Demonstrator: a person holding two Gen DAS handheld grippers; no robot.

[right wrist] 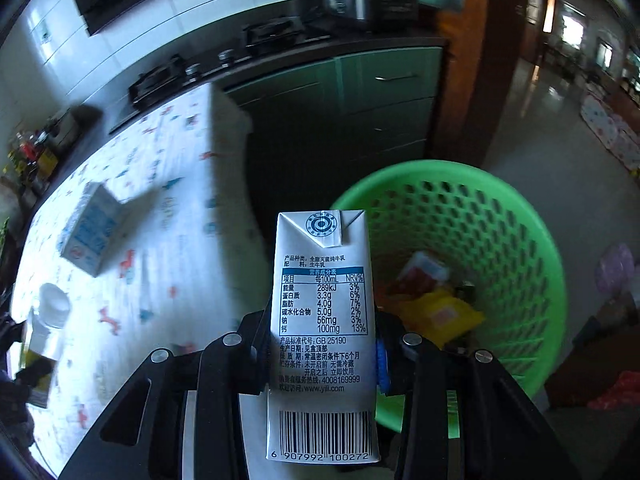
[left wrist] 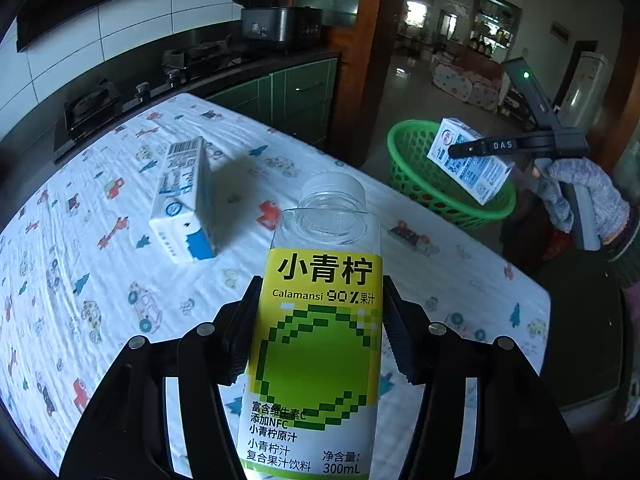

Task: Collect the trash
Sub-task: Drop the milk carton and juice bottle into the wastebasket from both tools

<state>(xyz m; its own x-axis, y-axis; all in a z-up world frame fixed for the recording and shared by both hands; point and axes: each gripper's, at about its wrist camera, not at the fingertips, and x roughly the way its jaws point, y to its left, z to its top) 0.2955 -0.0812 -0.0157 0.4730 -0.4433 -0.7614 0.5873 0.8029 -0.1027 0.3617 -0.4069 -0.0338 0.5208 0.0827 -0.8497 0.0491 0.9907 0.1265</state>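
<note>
My left gripper [left wrist: 320, 316] is shut on an empty clear juice bottle [left wrist: 320, 320] with a yellow-green label and white cap, held above the table. My right gripper [right wrist: 320, 340] is shut on a white and blue milk carton [right wrist: 322, 320], held at the near rim of the green perforated basket [right wrist: 500, 208]. The right gripper [left wrist: 472, 148], its carton [left wrist: 468, 160] and the basket [left wrist: 404, 148] also show in the left wrist view. A second milk carton [left wrist: 184, 200] lies on the table; it also shows in the right wrist view [right wrist: 90, 232]. The bottle shows there at the far left [right wrist: 48, 320].
The table wears a white cloth [left wrist: 100, 280] printed with cars and trees. The basket holds yellow and red wrappers [right wrist: 436, 308]. A gas stove [left wrist: 160, 80] and green cabinets [right wrist: 380, 92] stand behind the table. A wooden door frame [left wrist: 368, 40] rises beyond the basket.
</note>
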